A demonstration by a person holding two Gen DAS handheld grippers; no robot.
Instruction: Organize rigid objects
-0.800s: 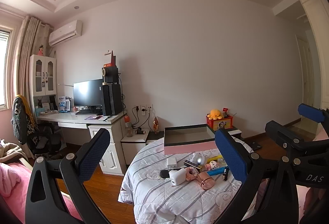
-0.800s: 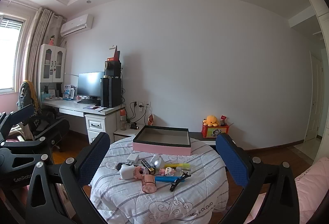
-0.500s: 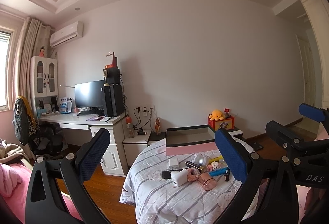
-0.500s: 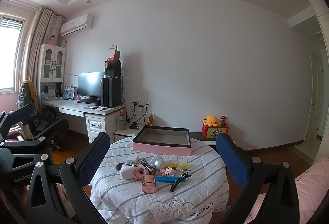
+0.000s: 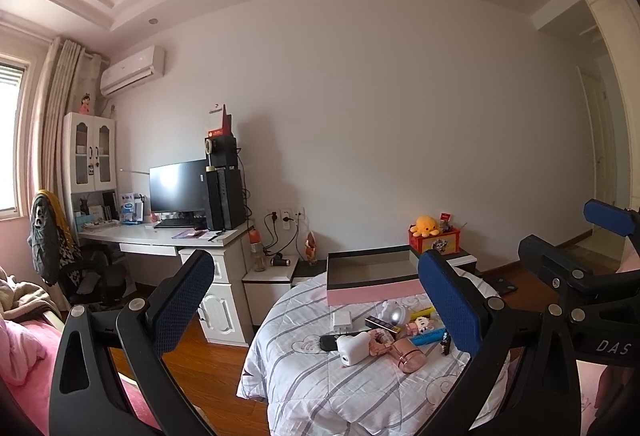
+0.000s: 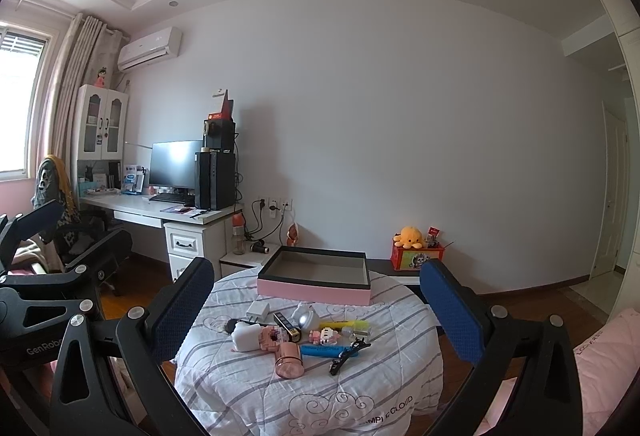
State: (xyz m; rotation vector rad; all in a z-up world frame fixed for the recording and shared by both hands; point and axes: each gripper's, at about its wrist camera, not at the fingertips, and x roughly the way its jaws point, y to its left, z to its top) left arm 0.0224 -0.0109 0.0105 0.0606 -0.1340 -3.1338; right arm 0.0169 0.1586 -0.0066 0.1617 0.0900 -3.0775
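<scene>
A round table under a striped white cloth (image 6: 280, 396) holds an open pink box (image 6: 312, 292) with a dark rim, nothing visible inside. In front of it lies a cluster of small things: a white charger (image 6: 258, 310), a white rounded device (image 6: 245, 337), a rose-gold cylinder (image 6: 289, 359), a blue flat case (image 6: 324, 351), a yellow pen (image 6: 348, 325) and a black clip (image 6: 346, 355). My right gripper (image 6: 316, 312) hangs open, well short of the table. My left gripper (image 5: 316, 308) is open too, left of the table (image 5: 320, 388) and the box (image 5: 372, 294).
A white desk (image 5: 160, 238) with a monitor and computer tower stands at the left wall, with a chair draped in clothes beside it. Low shelves behind the table carry a red box with a yellow plush (image 6: 412, 238). Pink bedding lies at both lower corners. Wood floor surrounds the table.
The left wrist view has drifted a little, so the room sits slightly further right in it. The right view is unchanged, and both grippers stay open.
</scene>
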